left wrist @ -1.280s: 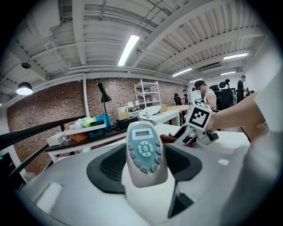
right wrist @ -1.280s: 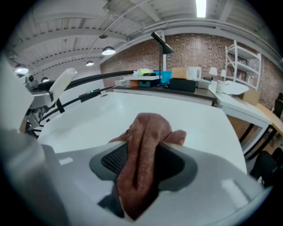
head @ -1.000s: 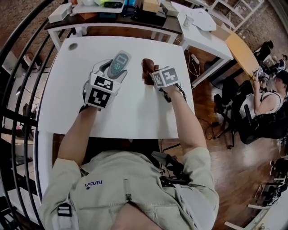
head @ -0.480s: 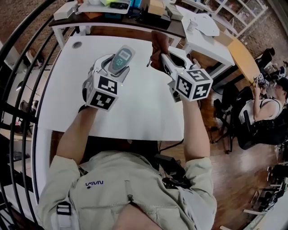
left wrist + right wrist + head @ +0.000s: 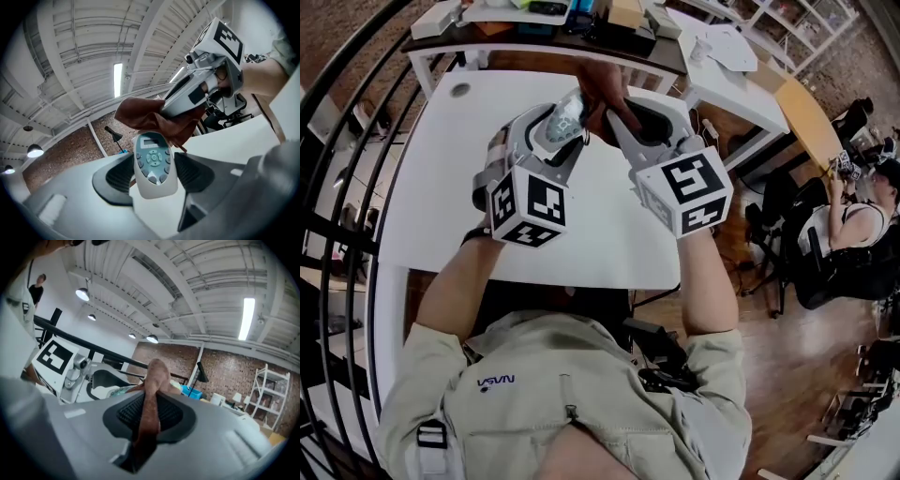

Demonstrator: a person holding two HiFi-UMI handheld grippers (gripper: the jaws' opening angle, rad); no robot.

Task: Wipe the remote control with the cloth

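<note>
The left gripper [image 5: 548, 129] squeezed the remote control [image 5: 152, 164] by its sides, buttons showing, while the right gripper [image 5: 617, 114] pinched the cloth [image 5: 153, 376] tight, ready to rub it.

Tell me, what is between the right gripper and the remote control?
The brown cloth: pinched in the jaws of the right gripper, it hangs at the top end of the remote control. The left gripper view shows this best.
</note>
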